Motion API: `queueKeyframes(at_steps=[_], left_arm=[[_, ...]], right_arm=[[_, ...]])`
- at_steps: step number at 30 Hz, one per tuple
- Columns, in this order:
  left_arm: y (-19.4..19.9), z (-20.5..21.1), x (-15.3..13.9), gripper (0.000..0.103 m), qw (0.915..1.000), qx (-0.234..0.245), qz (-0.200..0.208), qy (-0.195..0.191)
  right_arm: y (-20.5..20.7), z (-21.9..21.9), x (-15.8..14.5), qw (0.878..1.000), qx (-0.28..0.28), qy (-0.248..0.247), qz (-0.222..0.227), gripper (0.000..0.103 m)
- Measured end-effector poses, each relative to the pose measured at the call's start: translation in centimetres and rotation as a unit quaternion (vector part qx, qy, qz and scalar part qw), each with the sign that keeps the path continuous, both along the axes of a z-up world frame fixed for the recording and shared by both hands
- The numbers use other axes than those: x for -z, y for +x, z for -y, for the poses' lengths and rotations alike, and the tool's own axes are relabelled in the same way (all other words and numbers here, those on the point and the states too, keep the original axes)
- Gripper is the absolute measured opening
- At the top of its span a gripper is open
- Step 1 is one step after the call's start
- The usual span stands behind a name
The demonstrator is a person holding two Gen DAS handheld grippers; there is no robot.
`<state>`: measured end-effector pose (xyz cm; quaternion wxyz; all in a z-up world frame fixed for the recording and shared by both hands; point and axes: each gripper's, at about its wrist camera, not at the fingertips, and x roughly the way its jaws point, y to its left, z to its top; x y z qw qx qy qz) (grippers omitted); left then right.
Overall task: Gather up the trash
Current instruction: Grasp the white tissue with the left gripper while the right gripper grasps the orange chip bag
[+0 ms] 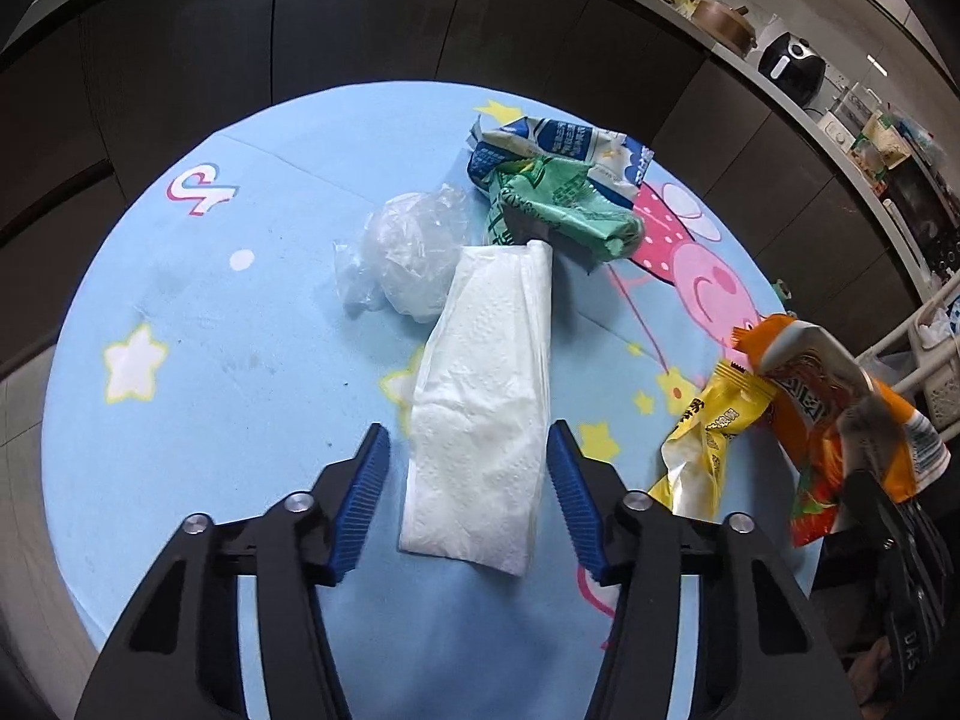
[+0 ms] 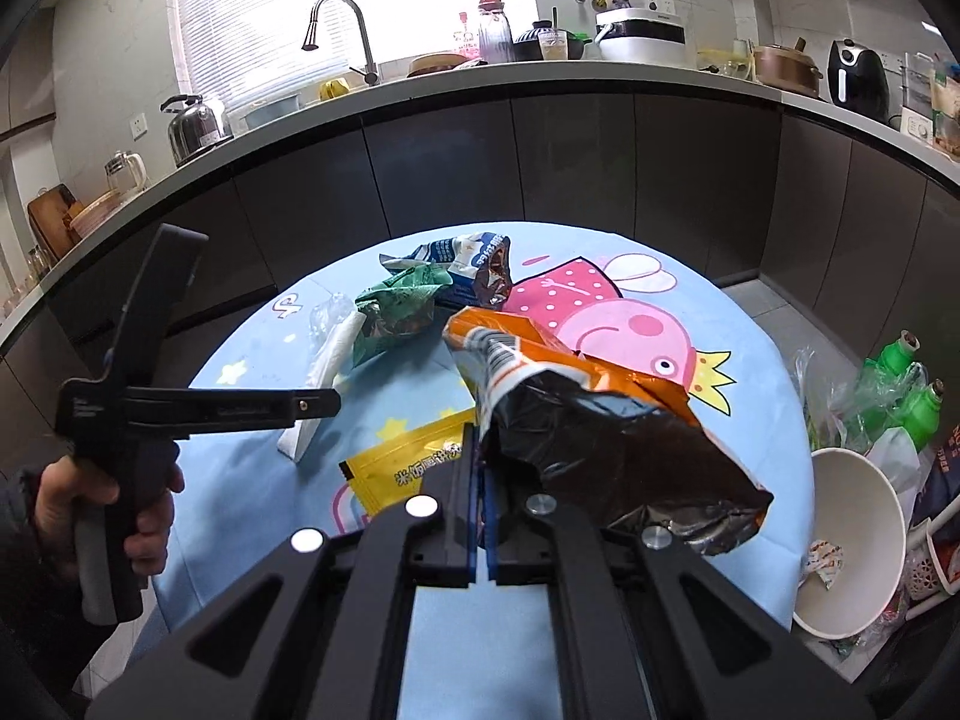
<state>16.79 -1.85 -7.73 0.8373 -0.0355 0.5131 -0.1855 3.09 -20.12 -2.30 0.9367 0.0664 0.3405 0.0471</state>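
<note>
My left gripper (image 1: pixel 468 438) is open, its blue fingers on either side of a folded white paper towel (image 1: pixel 480 396) lying on the round blue table (image 1: pixel 210 360). Beyond it lie a clear plastic wrap (image 1: pixel 402 252), a green wrapper (image 1: pixel 558 210) and a blue-white wrapper (image 1: pixel 558 144). My right gripper (image 2: pixel 480 450) is shut on an orange snack bag (image 2: pixel 588 396) and holds it above the table. The bag also shows in the left wrist view (image 1: pixel 840 414). A yellow packet (image 2: pixel 408 468) lies on the table under the right gripper.
A trash basket (image 2: pixel 924 540) right of the table holds a white paper bowl (image 2: pixel 852 528), green bottles (image 2: pixel 900 384) and plastic. Dark cabinets and a kitchen counter (image 2: pixel 540 78) stand behind the table. The left hand-held gripper (image 2: pixel 138 408) is at the table's left side.
</note>
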Motion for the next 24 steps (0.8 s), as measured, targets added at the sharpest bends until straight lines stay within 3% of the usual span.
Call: queueKeyframes(at_steps=[3, 5, 6, 13, 24], left_arm=[[-0.1, 0.1, 0.0, 0.031, 1.0, 0.005, -0.003, 0.004], [-0.5, 0.0, -0.1, 0.006, 0.9999, 0.01, -0.003, 0.008], [-0.7, -0.1, -0.3, 0.004, 0.9999, 0.013, -0.005, 0.004], [-4.3, 0.4, -4.3, 0.002, 0.9981, 0.053, 0.029, -0.008], [-7.2, 4.7, -12.0, 0.002, 0.987, 0.117, 0.081, -0.074]], right_arm=[[-0.3, 0.3, -0.3, 1.0, 0.004, 0.007, 0.007, 0.004], [-0.5, 0.6, -0.6, 1.0, 0.005, 0.016, 0.011, 0.004], [-0.6, 0.7, -0.7, 1.0, 0.006, 0.019, 0.013, 0.004], [-2.3, 1.5, -2.0, 0.999, 0.013, 0.032, 0.033, 0.003], [-5.1, 3.7, -4.9, 0.996, 0.037, 0.03, 0.077, 0.003]])
